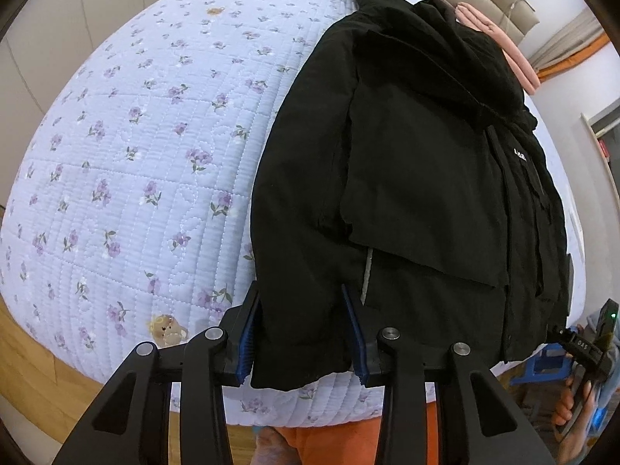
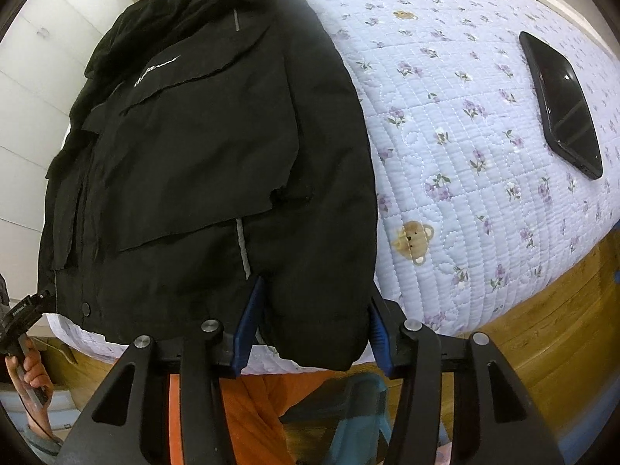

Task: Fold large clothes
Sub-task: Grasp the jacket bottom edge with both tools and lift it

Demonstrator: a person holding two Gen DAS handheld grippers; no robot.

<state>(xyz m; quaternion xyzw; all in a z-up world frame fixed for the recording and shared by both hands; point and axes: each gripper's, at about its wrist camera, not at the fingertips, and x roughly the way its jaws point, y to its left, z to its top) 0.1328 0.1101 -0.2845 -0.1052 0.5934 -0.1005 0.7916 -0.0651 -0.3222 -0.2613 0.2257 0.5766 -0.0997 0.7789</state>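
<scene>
A black jacket point(image 1: 418, 162) lies spread on the bed, on a lilac quilted cover point(image 1: 128, 162) printed with small purple flowers and little bears, its hem at the near edge of the mattress and its collar towards the headboard. Both sleeves are folded in over the front, one crossing the chest as a broad flap. Down at the hem, the left gripper point(image 1: 306, 329) has its blue-padded jaws set either side of the jacket's bottom corner, half-closed, the cloth bunched between them and the pads looking pressed against it. Over on the other corner, the right gripper point(image 2: 314, 321) does the same, jaws at a middling width with the thick hem filling the gap and touching both pads. A black phone point(image 2: 562, 104) lies face-up on the cover, well apart from the jacket. Beyond the collar, a pink cloth point(image 1: 500, 38) rests by the headboard.
</scene>
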